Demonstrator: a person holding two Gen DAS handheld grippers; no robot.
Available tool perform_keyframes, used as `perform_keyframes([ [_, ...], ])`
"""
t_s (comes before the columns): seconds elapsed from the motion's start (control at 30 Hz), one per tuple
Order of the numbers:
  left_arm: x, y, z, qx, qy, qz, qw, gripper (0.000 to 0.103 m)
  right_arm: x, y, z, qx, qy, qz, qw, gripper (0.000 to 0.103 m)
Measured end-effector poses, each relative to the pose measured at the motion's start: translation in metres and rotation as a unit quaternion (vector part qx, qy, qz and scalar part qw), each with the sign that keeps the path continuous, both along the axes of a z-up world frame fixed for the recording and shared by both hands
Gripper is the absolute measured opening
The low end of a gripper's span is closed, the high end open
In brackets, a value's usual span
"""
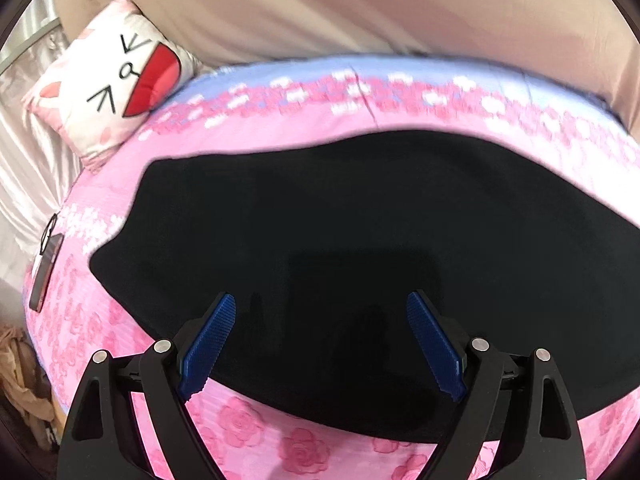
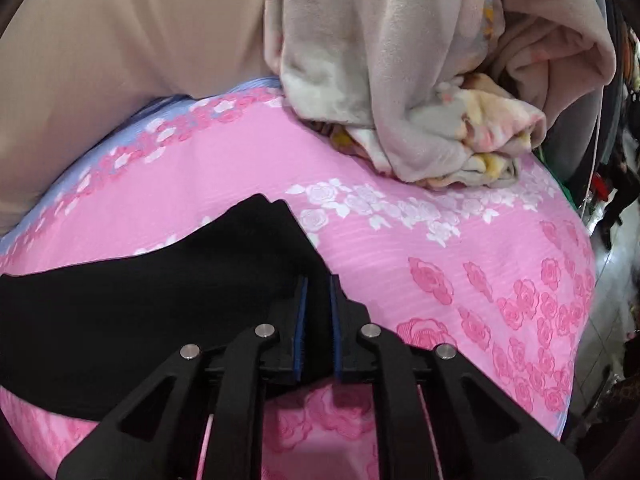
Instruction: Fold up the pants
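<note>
My left gripper [image 1: 321, 312] hangs over the black pants [image 1: 340, 232]. Its two blue fingers [image 1: 208, 344] are spread wide apart, and nothing is between them but air. The pants lie flat on the bed [image 1: 304, 452], which has a pink rose sheet. They fill the space between the fingers and reach far ahead of the tips and out to both sides. Ahead and to the left of the fingers, a pillow [image 1: 116, 80] with a cartoon face sits at the far corner of the bed. A dark flat thing [image 1: 46, 272] lies by the bed's edge, well off to the left of the left finger; I cannot tell what it is.

My right gripper [image 2: 317, 304] is pinched nearly closed on the end of the pants [image 2: 160, 300]. Black cloth sits in the thin gap between its fingers [image 2: 302, 312]. Most of the pants spread out to the left of these fingers. To the right of them is bare pink sheet. Far ahead of the tips and a bit right, a crumpled blanket [image 2: 400, 80] is piled on the bed.
</note>
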State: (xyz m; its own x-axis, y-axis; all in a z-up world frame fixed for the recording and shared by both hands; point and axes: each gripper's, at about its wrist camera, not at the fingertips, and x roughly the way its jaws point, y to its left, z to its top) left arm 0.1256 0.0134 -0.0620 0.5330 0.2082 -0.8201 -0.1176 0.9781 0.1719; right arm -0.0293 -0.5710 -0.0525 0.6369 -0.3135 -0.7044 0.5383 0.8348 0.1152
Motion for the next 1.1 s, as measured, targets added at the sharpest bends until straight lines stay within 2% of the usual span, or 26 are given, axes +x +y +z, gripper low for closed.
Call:
perform_keyframes([
  [0.03,0.001,-0.003,-0.005,-0.001,0.007,-0.004,1.0000,0.086,-0.002,0.000,0.000,0.006,-0.002,0.002,1.000,0.018],
  [0.17,-0.001,-0.007,-0.013,0.008,0.009,-0.008,0.9999,0.086,-0.005,0.012,0.012,0.004,-0.021,0.012,1.000,0.023],
  [0.23,-0.003,-0.007,-0.013,0.007,0.008,-0.008,0.9999,0.086,0.005,0.018,0.020,0.000,-0.030,0.025,0.999,0.035],
  [0.27,-0.004,-0.007,-0.013,0.006,0.008,-0.008,0.9999,0.086,0.013,0.020,0.022,-0.011,-0.027,0.028,0.999,0.048],
  [0.3,-0.006,-0.008,-0.015,0.004,0.007,-0.009,0.9999,0.086,0.024,0.022,0.022,-0.024,-0.020,0.034,0.999,0.057],
  [0.37,-0.013,-0.009,-0.017,-0.004,0.000,-0.004,1.0000,0.086,0.043,0.019,0.016,-0.027,-0.004,0.039,0.999,0.058],
  [0.43,-0.019,-0.010,-0.019,-0.007,-0.006,-0.003,1.0000,0.085,0.062,0.017,0.002,-0.021,0.023,0.043,0.999,0.025],
  [0.47,-0.023,-0.012,-0.020,-0.006,-0.009,-0.003,0.9999,0.084,0.067,0.018,-0.003,-0.034,0.034,0.036,0.998,0.015],
  [0.5,-0.027,-0.013,-0.020,-0.007,-0.010,-0.003,0.9999,0.083,0.067,0.018,-0.001,-0.045,0.030,0.032,0.998,0.009],
  [0.57,-0.033,-0.017,-0.020,-0.008,-0.007,-0.005,0.9999,0.082,0.059,0.011,0.003,-0.044,0.013,0.013,0.999,0.008],
  [0.67,-0.042,-0.023,-0.021,-0.004,-0.015,-0.010,0.9998,0.082,0.055,-0.013,-0.007,0.013,-0.010,-0.001,1.000,0.010],
  [0.73,-0.046,-0.022,-0.019,-0.013,-0.017,-0.008,0.9997,0.082,0.059,-0.004,-0.005,-0.007,-0.002,0.010,1.000,0.014],
  [0.77,-0.049,-0.020,-0.017,-0.021,-0.021,-0.006,0.9996,0.082,0.059,-0.001,-0.003,-0.010,0.002,0.014,1.000,0.020],
  [0.83,-0.055,-0.006,-0.006,-0.045,-0.041,0.013,0.9981,0.083,0.052,0.004,0.004,-0.008,-0.005,0.011,1.000,0.024],
  [0.93,-0.062,0.051,0.023,-0.046,-0.102,0.099,0.9888,0.084,0.034,0.013,0.016,-0.008,-0.029,0.004,1.000,0.024],
  [0.97,-0.061,0.067,0.027,-0.048,-0.108,0.118,0.9860,0.084,0.027,0.016,0.019,-0.003,-0.038,0.003,0.999,0.026],
  [1.07,-0.058,0.125,0.038,-0.068,-0.108,0.186,0.9743,0.084,0.003,0.023,0.024,0.011,-0.060,-0.003,0.998,0.055],
  [1.1,-0.059,0.136,0.041,-0.075,-0.111,0.199,0.9709,0.084,-0.007,0.025,0.024,0.014,-0.067,-0.007,0.998,0.055],
])
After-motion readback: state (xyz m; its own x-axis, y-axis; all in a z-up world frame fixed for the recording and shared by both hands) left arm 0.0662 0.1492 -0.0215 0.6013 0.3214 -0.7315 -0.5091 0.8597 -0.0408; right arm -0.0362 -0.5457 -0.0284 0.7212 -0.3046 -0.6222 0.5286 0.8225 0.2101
